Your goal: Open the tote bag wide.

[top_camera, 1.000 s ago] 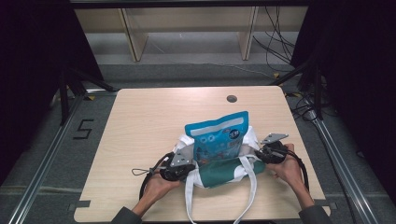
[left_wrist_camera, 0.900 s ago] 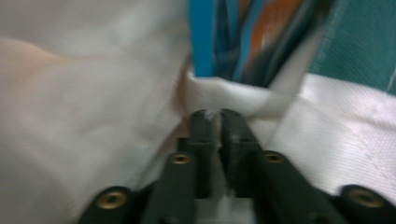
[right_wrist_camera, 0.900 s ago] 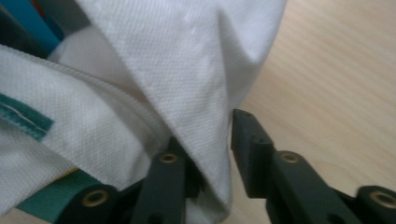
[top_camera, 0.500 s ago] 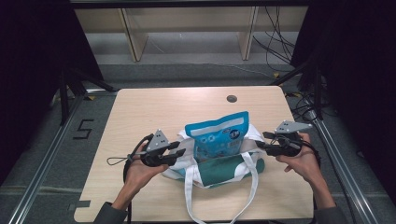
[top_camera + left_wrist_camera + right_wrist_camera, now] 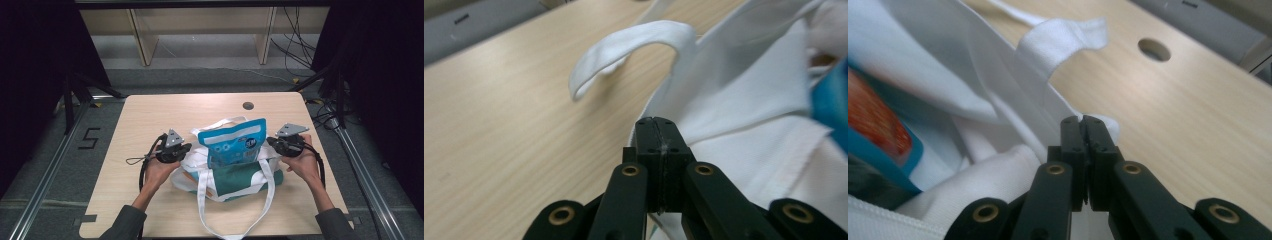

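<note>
A white and green tote bag (image 5: 235, 181) lies on the table with a blue snack packet (image 5: 231, 145) standing out of its mouth. My left gripper (image 5: 186, 148) is at the bag's left rim; its jaws have just been closing and now pinch the white cloth (image 5: 744, 100). My right gripper (image 5: 270, 141) is at the right rim, and its jaws have likewise just closed on a fold of white cloth (image 5: 1013, 90). One white handle (image 5: 220, 122) loops up behind the packet. The other handle (image 5: 235, 222) trails toward the front edge.
The wooden table (image 5: 150, 115) has a round cable hole (image 5: 248, 105) at the back, also seen beyond the bag in the right gripper view as a dark hole (image 5: 1154, 50). Metal floor rails run along both sides, and shelving stands behind.
Both grippers let go of the bag, swung outward and up with jaws apart, then came back in and shut on the bag's rim higher up, on each side of the packet.
</note>
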A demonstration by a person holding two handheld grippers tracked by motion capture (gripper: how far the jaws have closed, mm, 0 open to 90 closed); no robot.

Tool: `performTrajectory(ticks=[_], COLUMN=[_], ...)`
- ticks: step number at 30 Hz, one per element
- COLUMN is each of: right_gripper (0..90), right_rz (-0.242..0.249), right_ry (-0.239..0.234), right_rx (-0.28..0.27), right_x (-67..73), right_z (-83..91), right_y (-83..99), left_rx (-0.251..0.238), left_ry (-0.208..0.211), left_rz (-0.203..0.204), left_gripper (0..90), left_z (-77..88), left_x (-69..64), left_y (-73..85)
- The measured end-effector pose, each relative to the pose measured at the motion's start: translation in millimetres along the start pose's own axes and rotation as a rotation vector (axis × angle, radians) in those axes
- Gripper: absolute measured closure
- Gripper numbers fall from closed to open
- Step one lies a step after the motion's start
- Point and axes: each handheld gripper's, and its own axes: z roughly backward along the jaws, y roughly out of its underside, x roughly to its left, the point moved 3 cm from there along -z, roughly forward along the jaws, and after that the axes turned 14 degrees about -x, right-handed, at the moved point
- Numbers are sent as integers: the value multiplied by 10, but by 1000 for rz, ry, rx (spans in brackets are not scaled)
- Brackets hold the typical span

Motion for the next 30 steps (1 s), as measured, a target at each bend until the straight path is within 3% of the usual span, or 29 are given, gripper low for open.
performTrajectory(ticks=[2, 3, 5, 8, 9, 11, 13, 16, 18, 19, 20, 21, 22, 24, 29, 30], right_gripper=[894, 894, 894, 892, 891, 872, 797, 671, 652, 645, 648, 645, 636, 634, 597, 593], right_rz=[-5, -36, -92, -107, -82, -89, -104, -121, -130, -143, -168, -162, -178, -146, -97, -106], right_ry=[-2, -4, -31, -35, -28, -26, -8, 23, 32, 21, 4, -9, -29, -92, -220, -214], right_rx=[22, 37, 14, 99, 86, 99, 76, -3, -59, -72, -86, -96, -101, -146, -64, -59], right_x=[-17, -20, -53, 32, 41, 39, 19, -24, -8, 10, 51, 91, 164, 270, 511, 535], right_z=[-87, -118, -185, -272, -301, -269, -211, -33, 199, 285, 401, 516, 617, 730, 708, 685], right_y=[90, 144, 242, 391, 412, 364, 287, 79, -102, -155, -216, -267, -304, -341, -300, -288], left_rx=[65, 106, 103, 108, 112, 101, 107, 99, 49, 39, 12, -16, -32, -65, -112, -109], left_ry=[29, 45, 48, 38, 43, 37, 47, 52, 37, 46, 43, 51, 60, 81, 161, 183], left_rz=[54, 36, 91, 65, 70, 95, 67, 54, 82, 83, 108, 136, 137, 156, 190, 197], left_gripper=[897, 897, 898, 898, 898, 896, 885, 837, 795, 764, 728, 715, 707, 681, 685, 693], left_z=[-114, -157, -220, -213, -211, -199, -153, -106, -81, -47, -16, 22, 77, 198, 449, 474], left_x=[-16, -10, -39, -48, -44, -49, -36, -33, -60, -56, -66, -78, -86, -139, -336, -378], left_y=[177, 258, 352, 347, 341, 323, 272, 193, 121, 79, 33, -19, -70, -173, -296, -291])
